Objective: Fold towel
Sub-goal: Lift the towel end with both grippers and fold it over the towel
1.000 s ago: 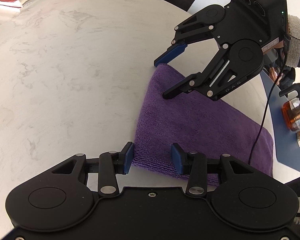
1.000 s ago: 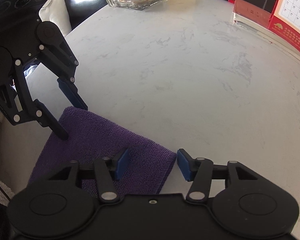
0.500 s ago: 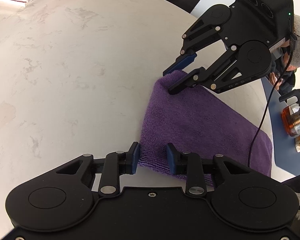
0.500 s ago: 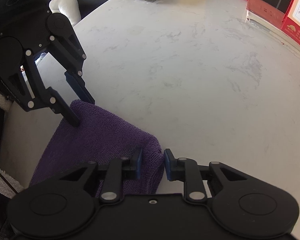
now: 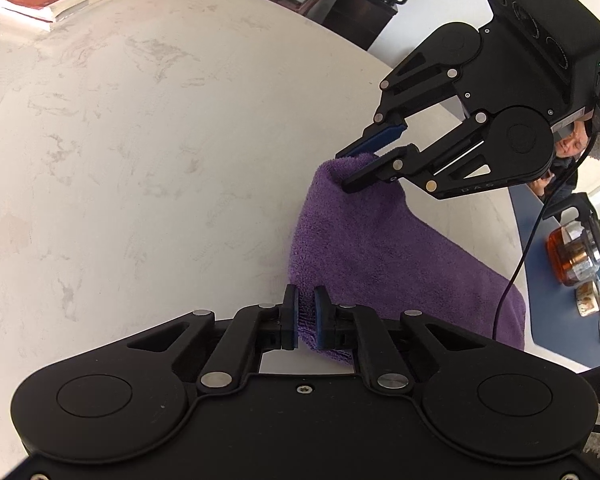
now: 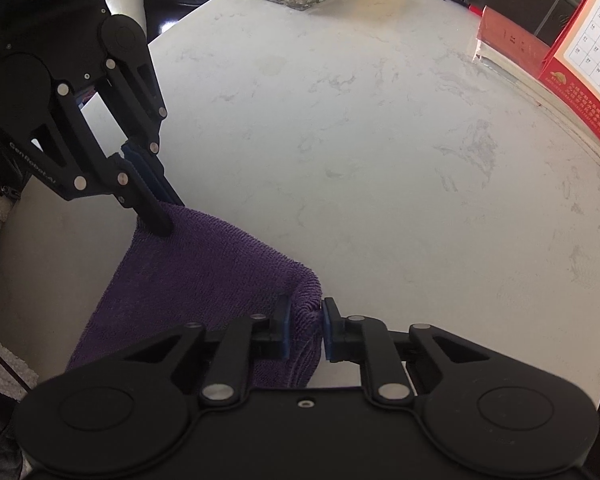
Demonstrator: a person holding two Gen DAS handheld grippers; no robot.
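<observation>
Towel (image 5: 384, 256) corners are being pinched: nearest the left-wrist camera, the left gripper (image 5: 306, 316) is clamping one purple corner, its jaws having just closed on the cloth. Further out, the right gripper (image 5: 354, 170) is gripping the other corner of the same short edge, its jaws likewise having just closed. The rest of the towel is lying on the white marble table (image 5: 139, 140). Likely risk: each bite is taking only a thin margin of pile, so uneven lifting or pulling the corners apart could be slipping one free and skewing the fold.
</observation>
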